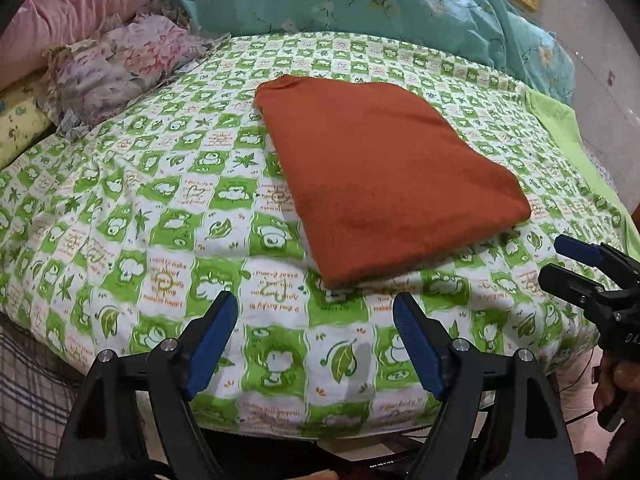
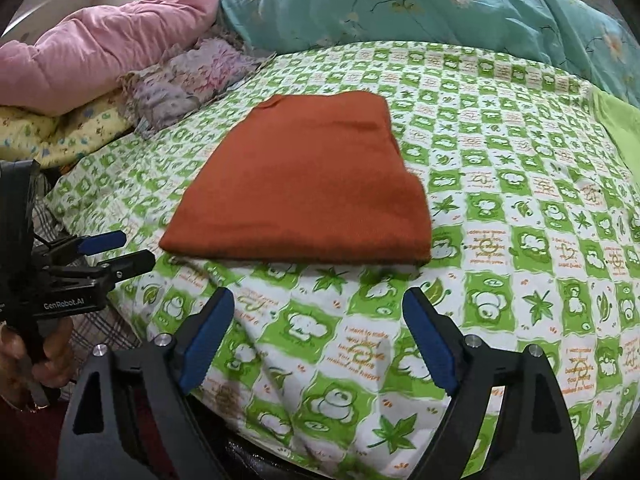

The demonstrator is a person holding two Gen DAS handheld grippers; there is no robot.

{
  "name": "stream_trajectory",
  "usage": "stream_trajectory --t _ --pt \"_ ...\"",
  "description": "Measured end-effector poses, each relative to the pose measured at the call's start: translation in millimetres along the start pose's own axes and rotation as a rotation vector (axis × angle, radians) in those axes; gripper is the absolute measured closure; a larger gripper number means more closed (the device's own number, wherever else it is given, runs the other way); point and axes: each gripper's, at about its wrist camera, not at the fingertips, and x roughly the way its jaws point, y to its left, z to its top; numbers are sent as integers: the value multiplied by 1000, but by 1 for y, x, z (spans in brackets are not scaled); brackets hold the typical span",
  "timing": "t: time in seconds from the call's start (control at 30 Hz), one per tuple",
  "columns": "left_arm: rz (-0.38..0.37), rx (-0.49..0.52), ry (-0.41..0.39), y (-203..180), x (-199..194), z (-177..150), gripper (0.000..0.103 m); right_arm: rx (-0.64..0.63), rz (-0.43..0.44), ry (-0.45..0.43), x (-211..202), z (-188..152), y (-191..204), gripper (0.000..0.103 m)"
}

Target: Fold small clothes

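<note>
A rust-orange knit garment [image 1: 380,172] lies folded into a neat rectangle on the green-and-white patterned bedsheet [image 1: 160,208]; it also shows in the right wrist view [image 2: 312,188]. My left gripper [image 1: 316,308] is open and empty, hovering short of the garment's near edge; it also shows at the left of the right wrist view [image 2: 134,250]. My right gripper [image 2: 320,304] is open and empty, just short of the garment's near edge on the sheet [image 2: 520,280]; it also shows at the right of the left wrist view [image 1: 558,258].
A pink quilt [image 2: 100,48], a teal floral duvet [image 2: 440,4] and a crumpled floral cloth [image 2: 188,80] are heaped at the far side. A yellow patterned pillow [image 2: 60,136] lies left. A plain green cloth [image 1: 560,120] lies at the right edge.
</note>
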Motion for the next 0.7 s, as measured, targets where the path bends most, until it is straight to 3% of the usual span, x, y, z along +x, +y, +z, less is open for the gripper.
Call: stream_trajectory --t 0.37,0.7 --pt "12 -17 -26 8 -5 12 19 -16 6 -5 0 11 4 13" --pt "74 52 -26 -2 5 29 14 -17 21 19 13 25 4 8"
